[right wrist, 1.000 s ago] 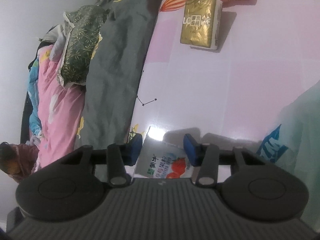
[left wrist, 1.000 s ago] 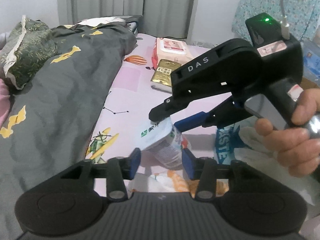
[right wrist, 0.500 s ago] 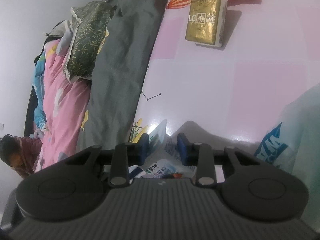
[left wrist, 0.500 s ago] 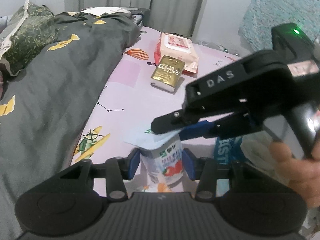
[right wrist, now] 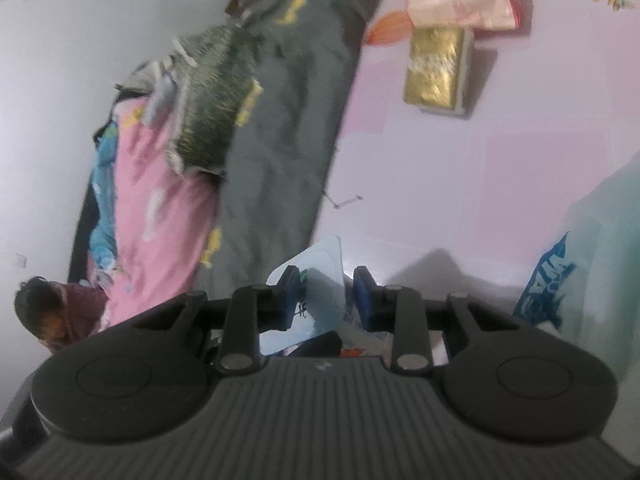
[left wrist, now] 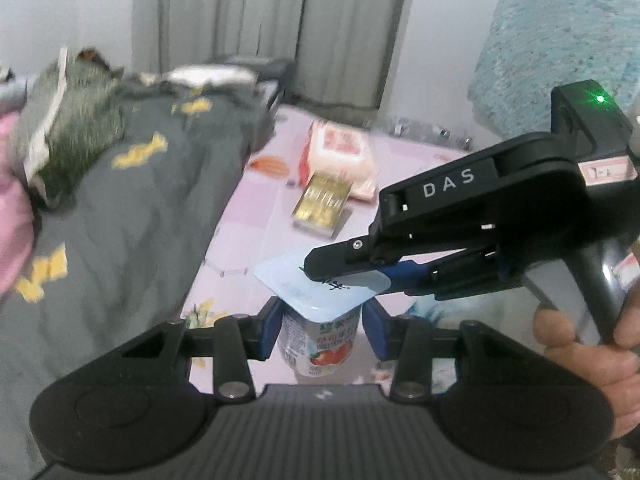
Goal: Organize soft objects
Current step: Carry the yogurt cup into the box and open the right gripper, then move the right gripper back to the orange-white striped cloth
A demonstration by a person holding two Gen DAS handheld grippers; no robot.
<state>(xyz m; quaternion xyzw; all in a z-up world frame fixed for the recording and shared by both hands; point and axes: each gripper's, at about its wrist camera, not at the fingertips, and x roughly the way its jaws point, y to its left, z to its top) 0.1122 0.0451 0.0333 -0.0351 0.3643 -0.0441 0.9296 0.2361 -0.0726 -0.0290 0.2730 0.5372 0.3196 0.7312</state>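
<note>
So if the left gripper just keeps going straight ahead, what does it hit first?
The yogurt cup, already sitting between the left gripper fingers; its body looks like first contact, though depth is hard to judge.

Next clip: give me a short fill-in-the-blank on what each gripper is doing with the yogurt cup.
1. The right gripper pinches the cup's pale blue ____.
2. The left gripper brackets the yogurt cup, which stands ____.
3. The fruit printed on the cup is a ____.
4. The gold packet lies beside a ____ pack of wipes.

Missing words: lid; upright; strawberry; pink
</note>
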